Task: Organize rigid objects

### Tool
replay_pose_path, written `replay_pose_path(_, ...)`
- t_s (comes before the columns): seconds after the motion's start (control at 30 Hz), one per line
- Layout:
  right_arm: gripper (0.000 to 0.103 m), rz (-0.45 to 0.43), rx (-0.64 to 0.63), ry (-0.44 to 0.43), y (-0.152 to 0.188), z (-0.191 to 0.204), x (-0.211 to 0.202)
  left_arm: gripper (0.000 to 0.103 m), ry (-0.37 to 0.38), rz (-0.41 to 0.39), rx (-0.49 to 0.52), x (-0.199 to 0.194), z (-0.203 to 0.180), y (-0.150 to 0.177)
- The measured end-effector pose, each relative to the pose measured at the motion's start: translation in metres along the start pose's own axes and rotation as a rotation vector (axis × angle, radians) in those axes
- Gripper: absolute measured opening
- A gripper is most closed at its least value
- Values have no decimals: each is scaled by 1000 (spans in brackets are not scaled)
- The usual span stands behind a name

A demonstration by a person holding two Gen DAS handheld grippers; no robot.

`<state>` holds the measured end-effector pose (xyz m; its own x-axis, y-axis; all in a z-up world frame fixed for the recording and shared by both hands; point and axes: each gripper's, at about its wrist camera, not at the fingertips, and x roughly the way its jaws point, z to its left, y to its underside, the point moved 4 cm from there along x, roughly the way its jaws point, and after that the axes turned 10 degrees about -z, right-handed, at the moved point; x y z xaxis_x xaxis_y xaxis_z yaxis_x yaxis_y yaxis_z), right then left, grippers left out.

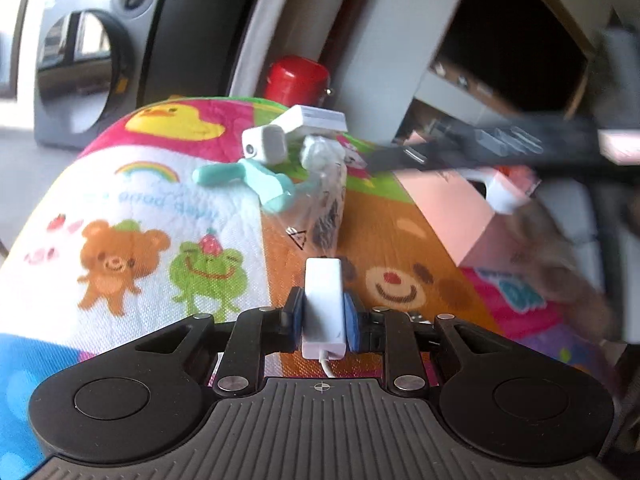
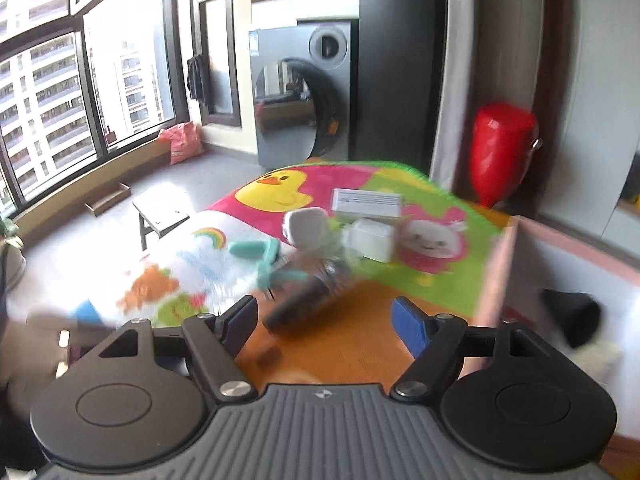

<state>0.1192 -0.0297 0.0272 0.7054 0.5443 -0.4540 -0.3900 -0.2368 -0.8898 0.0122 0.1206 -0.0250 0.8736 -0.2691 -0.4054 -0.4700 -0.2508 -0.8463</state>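
My left gripper (image 1: pixel 323 308) is shut on a small white adapter (image 1: pixel 323 280) with a thin white cable at its near end, held just above the cartoon-print mat (image 1: pixel 140 208). Ahead of it lie a clear plastic bag (image 1: pixel 326 208), a teal clip (image 1: pixel 256 178), a white plug (image 1: pixel 266 146) and a flat white box (image 1: pixel 316 118). My right gripper (image 2: pixel 324 314) stands open over the mat (image 2: pixel 440 280), with nothing between its fingers. Just beyond it lies a dark cylinder in a clear bag (image 2: pixel 308 292). Further off are the teal clip (image 2: pixel 256 254), the white plug (image 2: pixel 306 226), a white charger (image 2: pixel 370 240) and the flat white box (image 2: pixel 366 202).
A pink open box (image 2: pixel 516 248) stands at the mat's right edge with a black object (image 2: pixel 572 316) inside; it shows too as the pink box (image 1: pixel 452 208). Behind the table are a red container (image 2: pixel 500 148), a washing machine (image 2: pixel 304 108) and a small stool (image 2: pixel 160 212).
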Motion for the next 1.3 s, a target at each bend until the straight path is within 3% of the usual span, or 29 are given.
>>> replay_pose_path(0.2, 74, -20, 5, 120, -56, -5, 85, 25, -27, -26, -22, -2, 4, 0)
replay_pose_path(0.33, 74, 79, -42, 181, -71, -19, 143, 24, -22, -35, -77, -3, 12, -1)
replay_pose_path(0.43, 73, 202, 34, 158, -61, -36, 164, 25, -27, -45, -121, -4, 19, -2)
replay_pose_path(0.57, 70, 210, -35, 118, -43, -30, 134, 25, -13, -45, -177, -4, 29, -2)
replay_pose_path(0.73, 50, 211, -167, 68, -16, -4, 74, 25, -8, -46, -191, -5, 31, -3)
replay_pose_path(0.83, 50, 191, -247, 43, 2, 12, 39, 25, -8, -45, -189, -5, 31, -2)
replay_pose_path(0.9, 49, 198, -246, 11, 14, 19, 18, 25, -7, -45, -190, -6, 30, -2)
replay_pose_path(1.0, 38, 254, -205, -75, 32, 25, -6, 25, -3, -44, -201, -4, 32, -2)
replay_pose_path(1.1, 38, 247, -205, -80, 49, 26, -23, 25, -1, -44, -215, -4, 32, -1)
replay_pose_path(1.17, 47, 195, -209, -56, 50, 24, -29, 25, -1, -44, -219, -4, 32, -1)
replay_pose_path(1.23, 69, 148, -181, -28, 49, 18, -27, 25, -2, -45, -218, -5, 32, 0)
replay_pose_path(1.3, 70, 123, -136, -15, 43, 11, -20, 25, -3, -45, -215, -5, 31, 0)
